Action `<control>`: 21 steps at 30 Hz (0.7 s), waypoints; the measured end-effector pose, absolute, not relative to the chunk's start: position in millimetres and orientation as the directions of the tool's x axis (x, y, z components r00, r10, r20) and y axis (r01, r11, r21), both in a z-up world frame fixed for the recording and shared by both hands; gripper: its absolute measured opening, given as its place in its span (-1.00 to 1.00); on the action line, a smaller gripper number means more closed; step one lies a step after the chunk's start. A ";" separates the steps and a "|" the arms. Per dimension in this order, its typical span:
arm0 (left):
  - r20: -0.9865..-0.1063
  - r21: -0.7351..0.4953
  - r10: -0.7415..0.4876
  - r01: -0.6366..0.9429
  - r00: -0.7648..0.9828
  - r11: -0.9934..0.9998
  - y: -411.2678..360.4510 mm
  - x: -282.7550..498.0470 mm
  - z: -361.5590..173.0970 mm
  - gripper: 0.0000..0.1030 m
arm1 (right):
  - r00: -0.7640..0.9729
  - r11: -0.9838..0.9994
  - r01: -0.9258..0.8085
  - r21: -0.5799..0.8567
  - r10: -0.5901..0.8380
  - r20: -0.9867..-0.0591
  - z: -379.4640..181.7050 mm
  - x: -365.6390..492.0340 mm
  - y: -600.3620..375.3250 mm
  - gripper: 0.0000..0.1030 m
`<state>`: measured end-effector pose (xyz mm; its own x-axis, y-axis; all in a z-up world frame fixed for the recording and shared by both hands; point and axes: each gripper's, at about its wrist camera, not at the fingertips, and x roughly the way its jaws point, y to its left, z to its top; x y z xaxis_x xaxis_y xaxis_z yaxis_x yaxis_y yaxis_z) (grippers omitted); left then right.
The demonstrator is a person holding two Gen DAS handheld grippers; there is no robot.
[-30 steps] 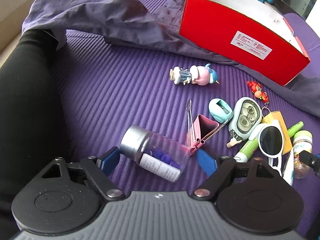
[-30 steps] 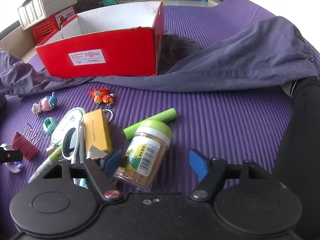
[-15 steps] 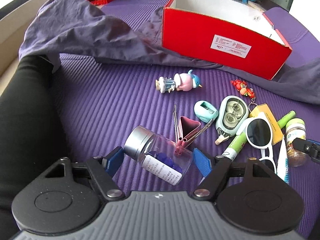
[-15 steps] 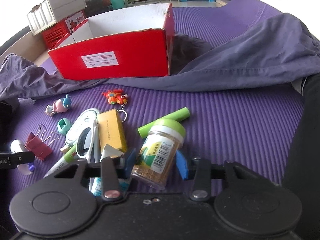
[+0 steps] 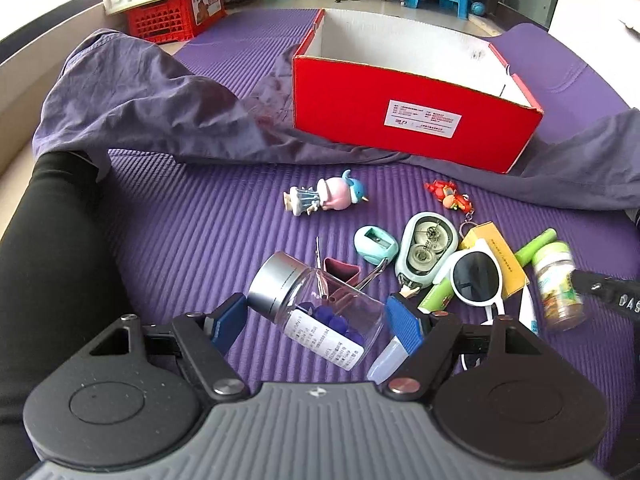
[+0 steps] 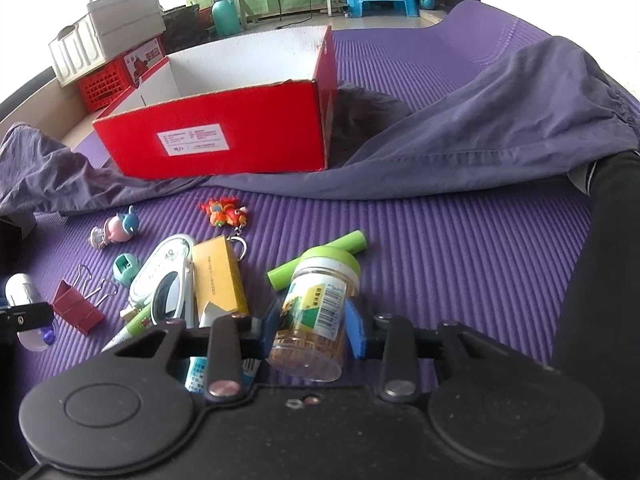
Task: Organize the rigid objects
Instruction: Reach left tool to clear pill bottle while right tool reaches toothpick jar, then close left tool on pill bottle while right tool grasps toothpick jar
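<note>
My left gripper (image 5: 316,322) is shut on a clear bottle (image 5: 276,286) with a silver cap and blue pieces inside. The bottle lies slantwise between the blue pads, lifted off the purple mat. My right gripper (image 6: 314,326) is shut on a toothpick jar (image 6: 320,292) with a green lid, its pads pressing both sides. That jar (image 5: 558,284) also shows at the right of the left wrist view. An open red box (image 5: 400,112) with a white inside stands beyond the clutter; in the right wrist view the red box (image 6: 224,140) is ahead to the left.
Loose items lie on the mat: a pink figurine (image 5: 328,196), a keychain (image 5: 448,196), a teal sharpener (image 5: 376,244), correction tape (image 5: 426,248), white sunglasses (image 5: 476,276), a yellow box (image 6: 218,276), a green marker (image 6: 320,256), a red binder clip (image 6: 76,308). Grey cloth (image 6: 480,132) surrounds the box. A person's black-clad legs flank both sides.
The right jaws closed from wide apart onto the toothpick jar. The left gripper rose and tipped upward with the bottle still in it, bringing the red box more into view.
</note>
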<state>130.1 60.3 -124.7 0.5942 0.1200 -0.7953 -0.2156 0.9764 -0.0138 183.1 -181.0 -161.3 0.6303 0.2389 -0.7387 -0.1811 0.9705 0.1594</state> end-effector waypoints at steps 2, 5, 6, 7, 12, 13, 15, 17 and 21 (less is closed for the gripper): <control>-0.794 -0.021 0.114 -0.215 0.597 0.976 60.0 131.3 -122.3 0.49 | 0.635 0.970 -0.170 0.174 0.242 -0.733 -157.4 183.6 -183.7 -0.99; -0.789 -0.020 0.114 -0.210 0.604 0.977 58.9 133.4 -120.6 0.49 | 0.600 0.972 -0.157 0.175 0.235 -0.765 -162.3 186.9 -185.5 -0.98; -0.787 -0.018 0.114 -0.206 0.607 0.978 58.2 133.8 -120.7 0.49 | 0.592 0.974 -0.146 0.175 0.227 -0.774 -164.2 188.4 -185.8 -0.97; -0.786 -0.014 0.116 -0.205 0.608 0.979 57.7 133.8 -120.9 0.49 | 0.586 0.972 -0.142 0.186 0.234 -0.776 -164.9 189.7 -186.4 -0.94; -0.783 -0.003 0.120 -0.196 0.611 0.981 55.6 132.6 -123.6 0.49 | 0.618 0.965 -0.130 0.228 0.259 -0.742 -157.2 189.4 -187.7 0.49; -0.781 -0.001 0.120 -0.193 0.613 0.981 55.0 132.6 -123.6 0.49 | 0.624 0.964 -0.141 0.225 0.263 -0.736 -156.0 189.7 -185.2 0.53; -0.780 -0.005 0.115 -0.191 0.615 0.982 54.4 132.9 -123.3 0.49 | 0.600 0.964 -0.172 0.204 0.267 -0.754 -159.3 194.8 -176.9 0.45; -0.779 -0.006 0.113 -0.187 0.617 0.982 54.1 132.5 -122.5 0.49 | 0.576 0.966 -0.177 0.189 0.258 -0.776 -166.6 201.3 -170.1 0.36; -0.774 -0.003 0.113 -0.183 0.624 0.983 54.3 132.3 -120.0 0.49 | 0.522 0.973 -0.162 0.162 0.223 -0.823 -184.3 213.9 -164.2 0.09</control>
